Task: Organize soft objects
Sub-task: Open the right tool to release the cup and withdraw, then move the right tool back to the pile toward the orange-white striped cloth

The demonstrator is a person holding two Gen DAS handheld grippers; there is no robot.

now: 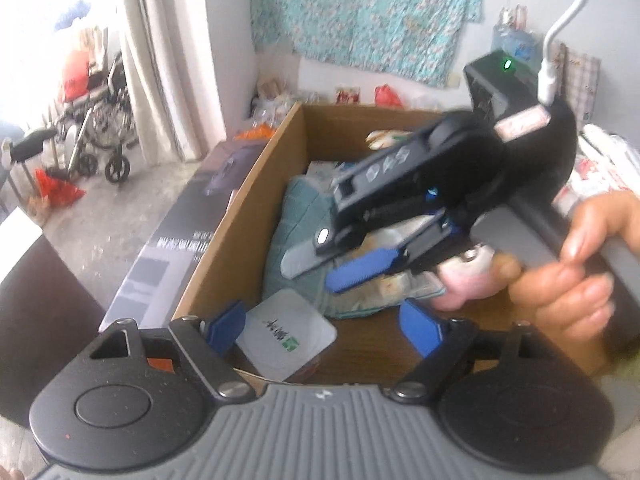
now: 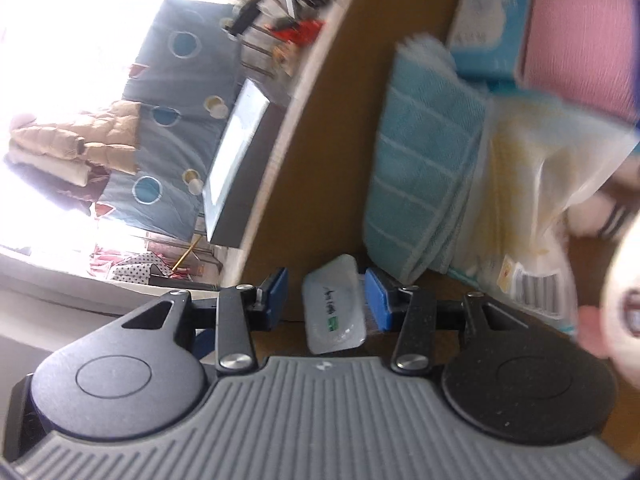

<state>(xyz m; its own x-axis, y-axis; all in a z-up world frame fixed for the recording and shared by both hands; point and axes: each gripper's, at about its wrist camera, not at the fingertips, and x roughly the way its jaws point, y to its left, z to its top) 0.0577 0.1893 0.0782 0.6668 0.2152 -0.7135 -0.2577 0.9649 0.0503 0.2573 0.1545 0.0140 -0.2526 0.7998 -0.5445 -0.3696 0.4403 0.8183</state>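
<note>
The left tongs [image 1: 320,326] are standing wide open over the box [image 1: 240,216], holding nothing. The right tongs [image 2: 326,294] are partly open around a small white packet [image 2: 334,308], not squeezing it. A blue towel [image 2: 424,184] is lying inside the box.

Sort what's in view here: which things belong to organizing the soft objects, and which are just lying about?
Part of the job:
cardboard box
teal towel
white wipes pack
pink plush toy
bagged yellow cloth

Lying about:
wheelchair
floral cloth on the wall
long dark carton
</note>
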